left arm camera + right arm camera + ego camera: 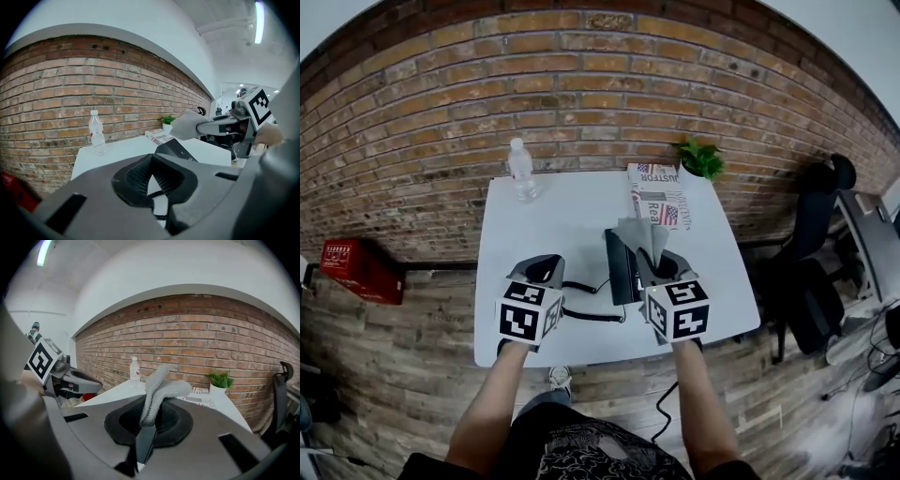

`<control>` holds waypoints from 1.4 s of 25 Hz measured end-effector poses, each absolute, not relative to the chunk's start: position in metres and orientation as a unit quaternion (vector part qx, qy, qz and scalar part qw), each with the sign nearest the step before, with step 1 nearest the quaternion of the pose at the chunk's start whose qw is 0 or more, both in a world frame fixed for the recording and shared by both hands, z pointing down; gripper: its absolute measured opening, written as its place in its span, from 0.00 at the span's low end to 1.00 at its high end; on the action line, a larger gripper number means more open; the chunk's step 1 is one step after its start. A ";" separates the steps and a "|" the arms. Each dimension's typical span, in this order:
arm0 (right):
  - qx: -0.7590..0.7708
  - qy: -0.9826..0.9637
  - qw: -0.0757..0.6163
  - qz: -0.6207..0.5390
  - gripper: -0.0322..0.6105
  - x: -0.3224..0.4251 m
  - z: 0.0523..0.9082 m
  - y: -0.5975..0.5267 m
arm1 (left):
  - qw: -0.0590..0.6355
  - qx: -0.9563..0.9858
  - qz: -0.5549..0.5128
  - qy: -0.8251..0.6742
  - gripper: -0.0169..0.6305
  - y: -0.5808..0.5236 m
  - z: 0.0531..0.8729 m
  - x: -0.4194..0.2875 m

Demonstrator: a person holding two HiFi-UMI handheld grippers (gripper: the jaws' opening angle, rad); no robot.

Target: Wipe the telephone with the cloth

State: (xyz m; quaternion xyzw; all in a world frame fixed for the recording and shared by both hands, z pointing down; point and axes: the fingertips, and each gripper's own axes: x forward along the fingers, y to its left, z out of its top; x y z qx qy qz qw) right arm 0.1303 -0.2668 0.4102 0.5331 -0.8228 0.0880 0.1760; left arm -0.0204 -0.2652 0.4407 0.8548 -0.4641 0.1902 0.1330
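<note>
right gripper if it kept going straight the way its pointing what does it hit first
Probably the brick wall, between the bottle and the plant. The right gripper, shut on the cloth, seems level above the table, so it likely passes over the newspaper.

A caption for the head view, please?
Right gripper pinches a grey cloth near the telephone on a white table.

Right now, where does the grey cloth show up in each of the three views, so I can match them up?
Head view: cloth just right of centre, sticking up from the right gripper.
Left gripper view: cloth right of centre at mid height, at the right gripper's tip.
Right gripper view: cloth dead centre, pinched between the jaws.
Shared landmark: the water bottle by the brick wall, in all three.
</note>
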 end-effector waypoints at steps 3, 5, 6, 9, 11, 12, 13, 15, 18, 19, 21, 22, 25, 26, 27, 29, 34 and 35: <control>0.538 -0.818 0.182 0.093 0.07 0.128 0.421 -0.288 | 0.138 0.857 0.193 -0.457 0.03 -0.281 0.449 -0.022; 0.540 -0.816 0.185 0.097 0.07 0.125 0.428 -0.301 | 0.140 0.859 0.194 -0.453 0.03 -0.289 0.454 -0.022; 0.540 -0.815 0.187 0.100 0.07 0.124 0.432 -0.307 | 0.142 0.859 0.195 -0.451 0.03 -0.293 0.456 -0.022; 0.540 -0.812 0.194 0.108 0.07 0.119 0.444 -0.322 | 0.146 0.861 0.197 -0.445 0.03 -0.305 0.462 -0.024; 0.541 -0.809 0.199 0.114 0.07 0.117 0.453 -0.331 | 0.150 0.862 0.198 -0.442 0.03 -0.311 0.466 -0.024; 0.541 -0.808 0.201 0.118 0.07 0.117 0.458 -0.335 | 0.151 0.863 0.199 -0.440 0.03 -0.314 0.468 -0.024; 0.541 -0.807 0.202 0.123 0.07 0.116 0.462 -0.338 | 0.152 0.863 0.199 -0.438 0.03 -0.316 0.470 -0.024; 0.541 -0.806 0.202 0.131 0.07 0.114 0.470 -0.343 | 0.154 0.865 0.202 -0.434 0.03 -0.320 0.474 -0.024; 0.537 -0.806 0.204 0.142 0.07 0.109 0.482 -0.345 | 0.156 0.866 0.207 -0.428 0.03 -0.324 0.479 -0.022; 0.535 -0.806 0.206 0.146 0.07 0.108 0.486 -0.346 | 0.156 0.866 0.208 -0.426 0.03 -0.325 0.480 -0.022; 0.533 -0.806 0.208 0.153 0.07 0.106 0.493 -0.346 | 0.157 0.867 0.209 -0.424 0.03 -0.326 0.483 -0.022; 0.533 -0.805 0.209 0.156 0.07 0.105 0.496 -0.346 | 0.157 0.867 0.210 -0.423 0.03 -0.326 0.483 -0.022; 0.532 -0.804 0.210 0.165 0.07 0.104 0.502 -0.345 | 0.158 0.867 0.212 -0.422 0.03 -0.326 0.486 -0.023; 0.531 -0.804 0.210 0.167 0.07 0.104 0.505 -0.344 | 0.160 0.867 0.212 -0.422 0.03 -0.325 0.487 -0.024; 0.530 -0.804 0.210 0.170 0.07 0.103 0.506 -0.343 | 0.161 0.867 0.212 -0.422 0.03 -0.324 0.488 -0.025; 0.528 -0.804 0.211 0.172 0.07 0.102 0.509 -0.340 | 0.162 0.866 0.211 -0.423 0.03 -0.321 0.488 -0.026; 0.530 -0.802 0.213 0.176 0.07 0.104 0.511 -0.331 | 0.161 0.867 0.209 -0.423 0.03 -0.315 0.486 -0.025; 0.530 -0.802 0.213 0.177 0.07 0.104 0.512 -0.330 | 0.161 0.867 0.209 -0.423 0.03 -0.314 0.486 -0.025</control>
